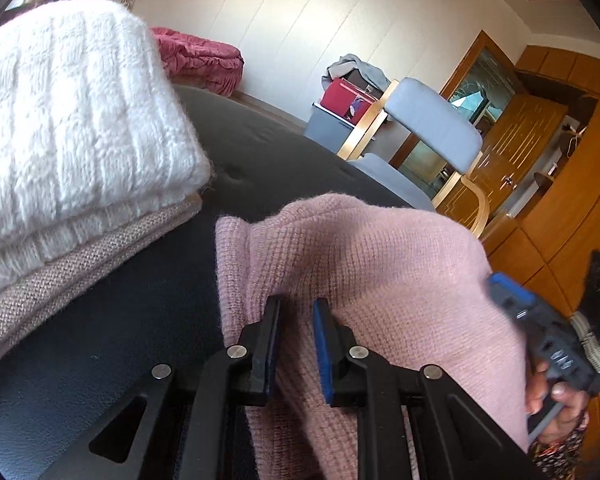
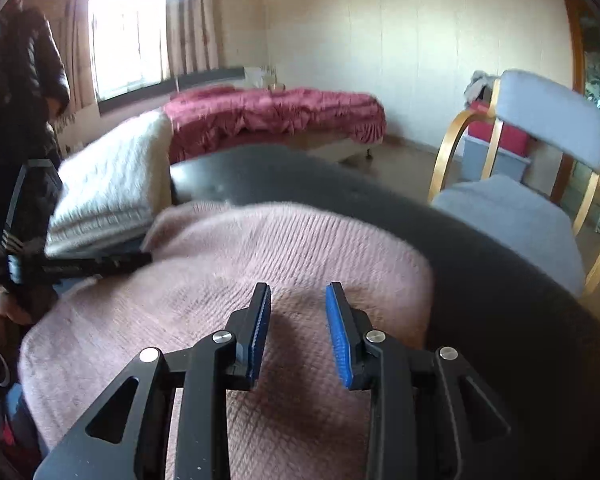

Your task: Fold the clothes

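Observation:
A pink knit sweater (image 1: 380,260) (image 2: 260,248) lies bunched on the black table (image 1: 260,148) (image 2: 480,264). My left gripper (image 1: 298,308) is shut on a thick fold at the sweater's left edge, with fabric filling the narrow gap between its pads. In the right wrist view it reaches in from the left (image 2: 140,258). My right gripper (image 2: 298,292) hovers open just above the sweater's near part with nothing between its fingers. In the left wrist view it shows blurred at the sweater's right side (image 1: 508,292), held by a hand (image 1: 548,400).
A folded white knit (image 1: 72,120) (image 2: 112,188) rests on a folded beige garment (image 1: 80,276) at the table's left. A grey chair (image 1: 432,120) (image 2: 540,120) stands beyond the far edge. A bed with a red cover (image 2: 276,112) is behind. A person in a dark jacket (image 2: 20,80) is at left.

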`<control>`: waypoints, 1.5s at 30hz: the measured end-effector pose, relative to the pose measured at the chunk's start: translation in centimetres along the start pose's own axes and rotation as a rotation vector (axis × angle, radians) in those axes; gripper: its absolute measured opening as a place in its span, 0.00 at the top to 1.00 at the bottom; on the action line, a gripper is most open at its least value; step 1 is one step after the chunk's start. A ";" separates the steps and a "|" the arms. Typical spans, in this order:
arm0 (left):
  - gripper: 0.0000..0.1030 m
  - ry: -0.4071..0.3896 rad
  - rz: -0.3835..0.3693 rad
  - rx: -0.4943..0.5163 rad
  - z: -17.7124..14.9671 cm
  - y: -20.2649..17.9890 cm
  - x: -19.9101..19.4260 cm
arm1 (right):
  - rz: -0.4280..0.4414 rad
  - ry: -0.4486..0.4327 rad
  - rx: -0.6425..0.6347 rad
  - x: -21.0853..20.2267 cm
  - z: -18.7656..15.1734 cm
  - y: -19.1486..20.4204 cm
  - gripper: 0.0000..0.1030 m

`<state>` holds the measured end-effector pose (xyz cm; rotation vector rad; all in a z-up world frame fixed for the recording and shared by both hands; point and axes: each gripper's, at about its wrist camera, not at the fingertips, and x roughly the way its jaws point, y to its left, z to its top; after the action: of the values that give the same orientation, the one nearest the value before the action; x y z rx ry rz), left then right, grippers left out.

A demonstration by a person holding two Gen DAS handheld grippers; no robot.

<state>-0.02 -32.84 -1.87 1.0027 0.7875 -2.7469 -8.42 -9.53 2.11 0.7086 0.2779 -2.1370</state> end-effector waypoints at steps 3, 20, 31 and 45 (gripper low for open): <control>0.84 -0.002 0.020 0.020 0.2 -0.4 0.4 | -0.010 -0.001 0.018 -0.2 0.0 -0.1 0.70; 0.80 -0.007 -0.013 -0.055 0.3 0.1 -1.5 | 0.027 0.018 0.050 -1.9 -0.1 0.6 0.69; 0.66 0.001 0.126 0.135 -2.2 -4.2 -2.2 | 0.112 0.032 0.092 -3.4 -0.5 0.4 0.63; 0.49 0.179 -0.016 -0.171 0.1 1.8 -1.8 | 0.277 0.093 0.540 -4.1 -3.4 -10.9 0.16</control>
<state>1.82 -34.58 -1.47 1.2210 1.0408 -2.5744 -13.62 1.36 1.18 1.0847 -0.3485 -1.9201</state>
